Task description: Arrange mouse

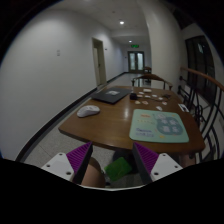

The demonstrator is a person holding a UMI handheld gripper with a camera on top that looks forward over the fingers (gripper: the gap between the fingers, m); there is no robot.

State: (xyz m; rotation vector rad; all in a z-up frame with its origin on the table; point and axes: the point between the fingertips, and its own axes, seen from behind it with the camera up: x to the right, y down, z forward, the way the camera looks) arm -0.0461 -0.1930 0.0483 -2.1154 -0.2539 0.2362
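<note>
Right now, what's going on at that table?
A person is holding the handheld two-finger gripper back from the near edge of the round brown wooden table. Its fingers are open and empty, with nothing between them. The white computer mouse sits untouched on the table's left side, well beyond the fingers. Behind it lies a dark closed laptop, and a pale green printed mat lies on the right. Small items further back are too small to identify.
</note>
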